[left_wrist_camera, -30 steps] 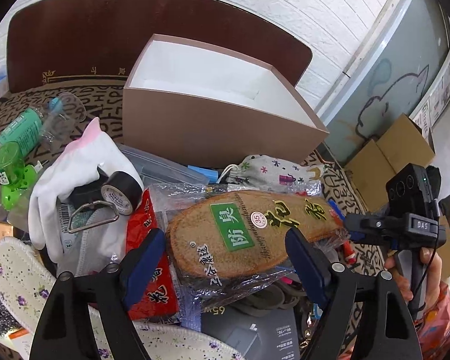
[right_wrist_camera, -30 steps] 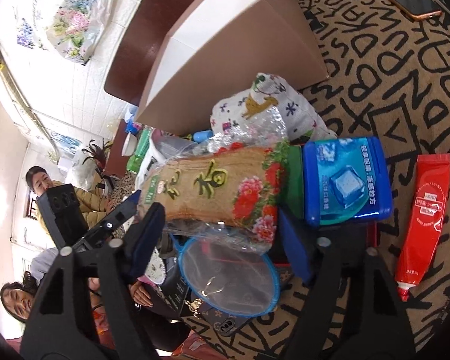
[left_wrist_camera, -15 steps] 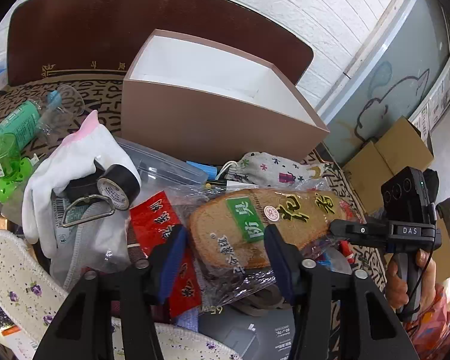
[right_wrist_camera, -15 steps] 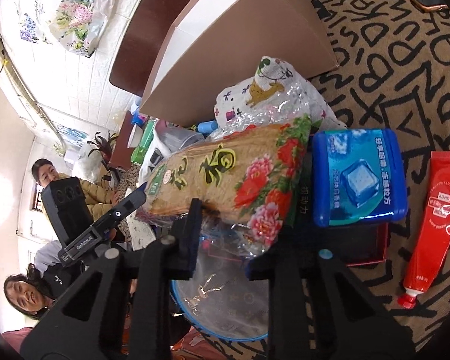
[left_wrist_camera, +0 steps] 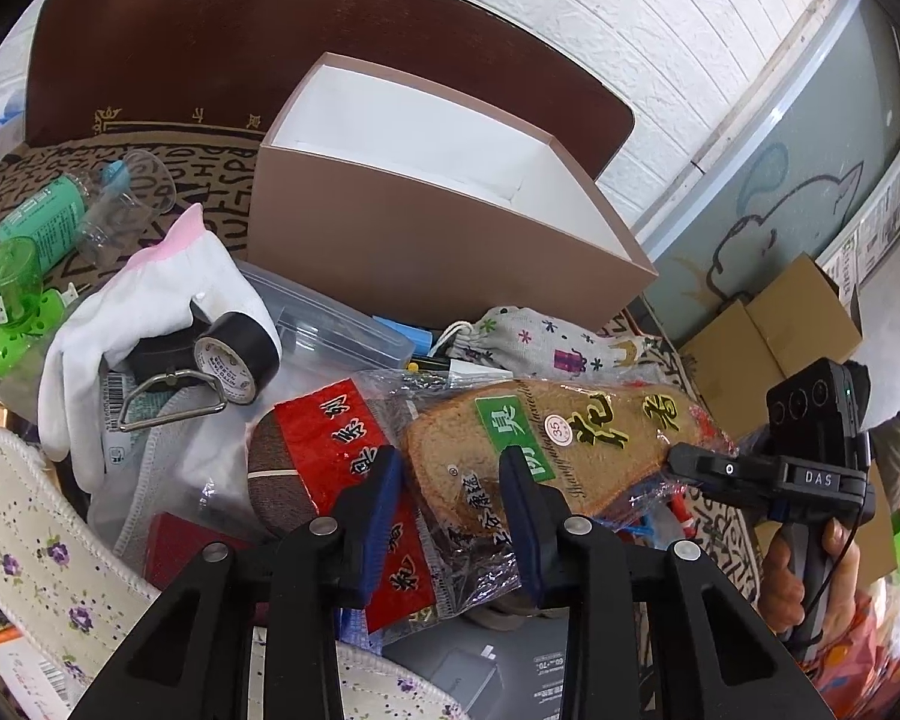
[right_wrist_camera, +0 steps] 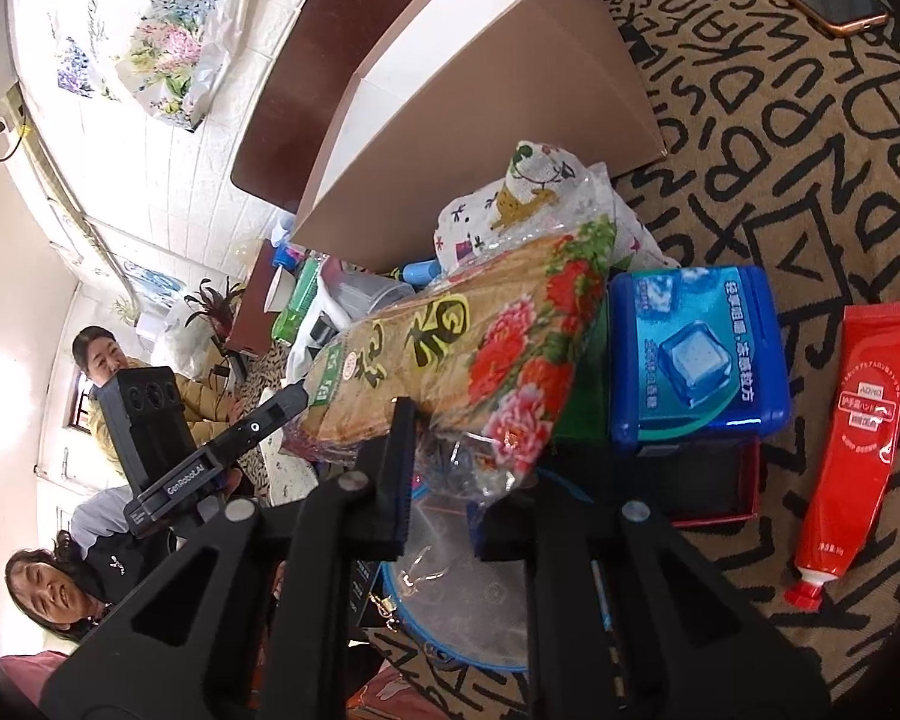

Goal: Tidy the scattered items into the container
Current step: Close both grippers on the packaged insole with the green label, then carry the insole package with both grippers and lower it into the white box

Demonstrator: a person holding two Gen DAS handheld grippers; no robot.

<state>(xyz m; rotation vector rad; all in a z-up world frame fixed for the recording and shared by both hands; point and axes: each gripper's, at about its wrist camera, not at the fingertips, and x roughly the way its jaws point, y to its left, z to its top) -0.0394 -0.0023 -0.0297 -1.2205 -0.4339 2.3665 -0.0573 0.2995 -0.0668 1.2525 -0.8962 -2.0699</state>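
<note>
Left gripper [left_wrist_camera: 450, 498] and right gripper [right_wrist_camera: 444, 462] have each just closed their jaws onto opposite ends of the bagged insole pack [left_wrist_camera: 570, 444], which lies across the clutter in front of the empty brown box [left_wrist_camera: 426, 228] on the patterned cloth [right_wrist_camera: 810, 150].

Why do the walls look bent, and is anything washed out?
Left wrist view: the fisheye lens bows the brick wall and darkens the corners; the box is evenly lit and sharp. Right wrist view: same bending, with the wall at left washed out and glare on the insole wrapper.
</note>
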